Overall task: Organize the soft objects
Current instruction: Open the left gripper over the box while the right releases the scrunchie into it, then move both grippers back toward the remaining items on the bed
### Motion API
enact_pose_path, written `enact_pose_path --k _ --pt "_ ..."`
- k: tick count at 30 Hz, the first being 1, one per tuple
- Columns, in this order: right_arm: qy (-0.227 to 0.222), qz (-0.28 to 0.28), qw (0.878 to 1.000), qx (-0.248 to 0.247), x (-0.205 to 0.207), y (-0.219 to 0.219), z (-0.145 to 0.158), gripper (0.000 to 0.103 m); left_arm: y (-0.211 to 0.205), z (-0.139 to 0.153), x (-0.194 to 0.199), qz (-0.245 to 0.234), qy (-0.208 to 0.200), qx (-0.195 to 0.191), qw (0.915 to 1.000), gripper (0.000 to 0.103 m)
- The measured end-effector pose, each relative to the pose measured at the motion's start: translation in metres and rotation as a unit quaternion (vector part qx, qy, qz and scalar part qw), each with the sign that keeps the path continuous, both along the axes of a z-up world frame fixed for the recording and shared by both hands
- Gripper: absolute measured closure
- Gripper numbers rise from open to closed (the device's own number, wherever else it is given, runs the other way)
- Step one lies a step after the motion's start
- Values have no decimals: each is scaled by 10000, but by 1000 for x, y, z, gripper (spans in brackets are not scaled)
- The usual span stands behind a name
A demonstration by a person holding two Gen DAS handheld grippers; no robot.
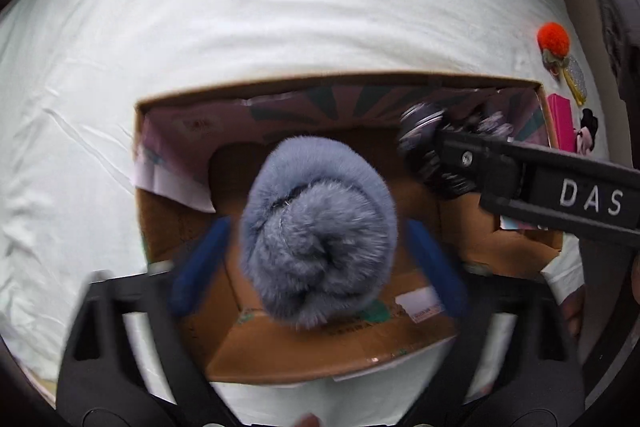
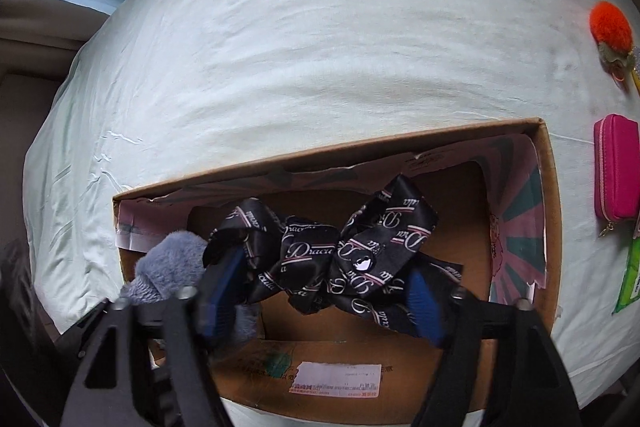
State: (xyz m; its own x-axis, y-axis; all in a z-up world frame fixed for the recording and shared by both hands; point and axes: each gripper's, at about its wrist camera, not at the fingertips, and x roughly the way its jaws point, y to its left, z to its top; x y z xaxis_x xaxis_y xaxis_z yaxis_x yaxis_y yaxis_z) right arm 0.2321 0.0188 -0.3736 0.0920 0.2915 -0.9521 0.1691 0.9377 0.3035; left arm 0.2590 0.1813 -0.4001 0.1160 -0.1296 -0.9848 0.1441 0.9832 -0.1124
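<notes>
Now: left gripper (image 1: 318, 259) jaws apart around grey furry roll (image 1: 318, 231), pads clear | right gripper (image 2: 320, 299) jaws apart, black printed ribbon bow (image 2: 340, 255) between, not pinched | both items inside cardboard box (image 2: 554, 211), roll left, bow right | box walls close around | beyond: white sheet (image 2: 300, 47), wide open.

My left gripper (image 1: 320, 263): black angular frame, blue ribbed pads (image 1: 200, 267). My right gripper (image 2: 324, 303): same black frame with triangular cutouts, silver screws, blue pads (image 2: 426, 307); white "DAS" lettering on its side.
</notes>
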Motion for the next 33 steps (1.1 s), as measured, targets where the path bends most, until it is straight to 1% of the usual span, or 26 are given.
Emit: enact_pose_path --k 1,2,4,9,13,17,22,26,33 --pt "43 29 10000 -2 2 0 -2 5 -3 4 1 -37 -100 102 9999 0" --pt "103 84 9999 -18 3 -1 -4 1 -5 6 2 -91 -164 206 9996 0" --pt "110 157 9998 -50 4 -3 -4 1 -6 8 3 -175 -117 177 9996 0" --pt "-107 267 9994 -184 -4 -11 6 1 3 16 -2 -76 -136 61 9999 0" --pt "-192 312 9991 -220 -10 -11 14 1 10 24 -10 -34 -206 49 9998 0" --pt "-294 331 9988 -195 -18 -9 27 1 13 40 -20 -58 -335 74 9994 0" --pt "-615 456 9967 -261 -30 -4 58 1 14 67 -34 -88 -577 79 9983 0" --pt "-913 489 9941 -328 -45 -2 90 1 18 96 -48 -67 -800 133 9967 0" --pt "-1638 629 9827 -598 -81 -3 163 0 28 157 -80 169 -1284 112 9915 0"
